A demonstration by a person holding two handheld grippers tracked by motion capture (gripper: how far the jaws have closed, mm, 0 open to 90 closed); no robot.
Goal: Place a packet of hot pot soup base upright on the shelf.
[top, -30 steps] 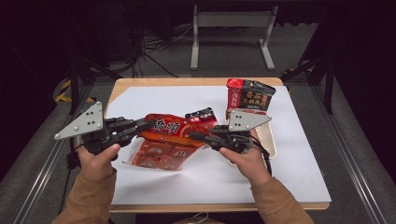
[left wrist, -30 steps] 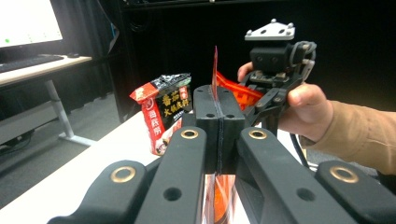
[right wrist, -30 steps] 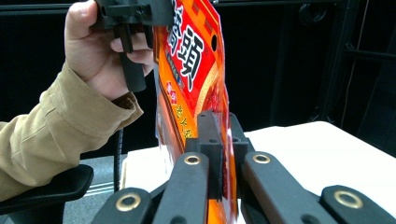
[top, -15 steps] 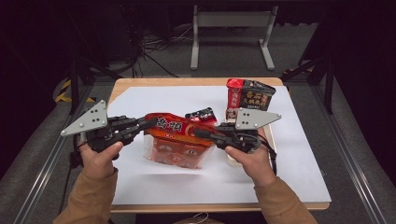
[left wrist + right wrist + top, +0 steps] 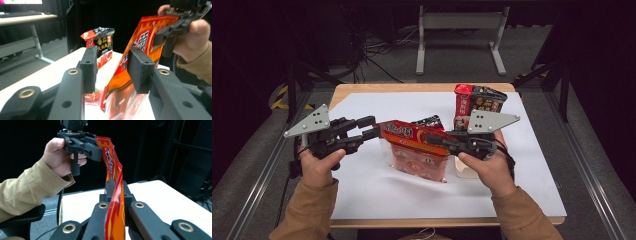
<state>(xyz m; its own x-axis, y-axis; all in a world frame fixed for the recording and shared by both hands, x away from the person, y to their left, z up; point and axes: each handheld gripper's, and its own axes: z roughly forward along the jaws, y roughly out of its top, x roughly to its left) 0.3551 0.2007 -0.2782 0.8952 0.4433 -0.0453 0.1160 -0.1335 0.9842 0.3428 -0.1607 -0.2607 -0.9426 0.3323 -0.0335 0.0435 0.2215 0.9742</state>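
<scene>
A red-orange noodle packet (image 5: 417, 145) hangs above the white-covered table (image 5: 362, 195), its clear lower part drooping. My right gripper (image 5: 432, 140) is shut on its top edge, which runs up between the jaws (image 5: 115, 187) in the right gripper view. My left gripper (image 5: 371, 127) sits at the packet's left end. Its jaws have just been opening and now stand apart (image 5: 113, 62). The packet's edge (image 5: 147, 35) lies by the right-hand jaw without being pinched. The right gripper (image 5: 175, 27) shows farther off, clamped on the packet.
A dark noodle packet with a red top (image 5: 479, 102) stands upright at the back right of the table, also visible as the dark packet (image 5: 103, 42). A smaller black packet (image 5: 428, 121) lies behind the held one. A wooden board (image 5: 467, 172) shows under the right hand.
The left jaws have opened off the packet's left end. The right hand has risen slightly, and the packet now hangs from the right gripper, more upright than before.
</scene>
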